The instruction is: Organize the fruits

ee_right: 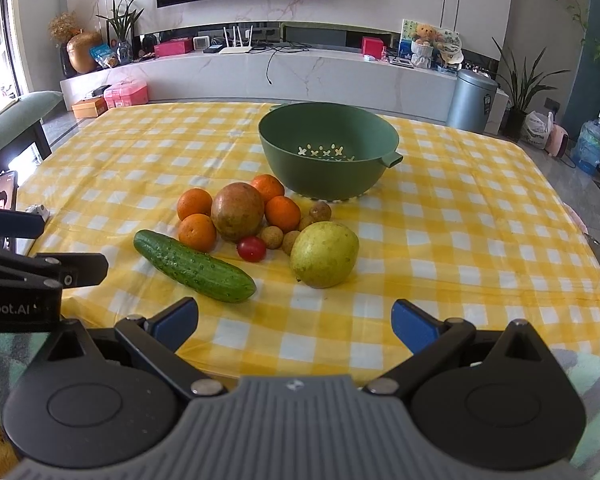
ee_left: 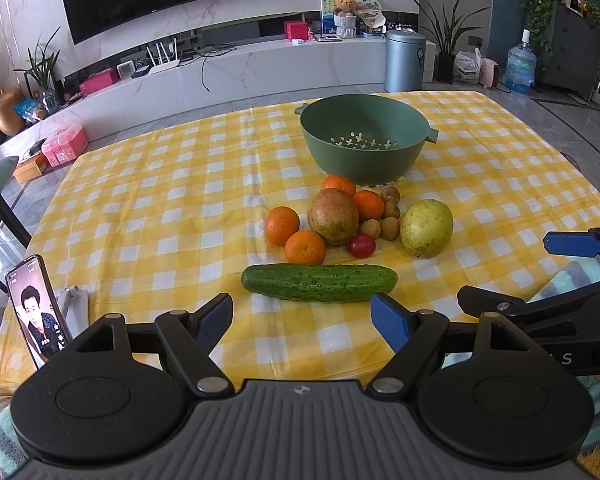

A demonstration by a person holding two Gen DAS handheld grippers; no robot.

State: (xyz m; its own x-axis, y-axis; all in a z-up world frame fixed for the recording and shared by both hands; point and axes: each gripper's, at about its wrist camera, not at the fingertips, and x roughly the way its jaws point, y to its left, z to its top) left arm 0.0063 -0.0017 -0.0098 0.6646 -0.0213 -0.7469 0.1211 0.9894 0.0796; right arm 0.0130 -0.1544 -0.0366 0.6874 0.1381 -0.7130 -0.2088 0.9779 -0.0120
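A green colander bowl [ee_left: 366, 120] [ee_right: 328, 128] stands empty on the yellow checked tablecloth [ee_left: 160, 200] [ee_right: 460, 220]. In front of it lies a heap of fruit: several oranges [ee_left: 305, 246] [ee_right: 197, 232], a brown-green round fruit [ee_left: 333, 216] [ee_right: 237, 211], several small longans [ee_left: 390, 227] [ee_right: 271, 237], a red cherry tomato [ee_left: 361, 245] [ee_right: 251, 249] and a yellow-green pear [ee_left: 426, 227] [ee_right: 324, 254]. A cucumber [ee_left: 319, 282] [ee_right: 194, 266] lies nearest. My left gripper [ee_left: 302, 318] is open and empty just short of the cucumber. My right gripper [ee_right: 295, 322] is open and empty, short of the pear.
A phone [ee_left: 36, 312] [ee_right: 4, 208] stands on a holder at the table's left edge. The right gripper's fingers [ee_left: 572, 243] show at the right of the left wrist view. A TV console, a bin [ee_left: 405, 60] and plants stand beyond the table.
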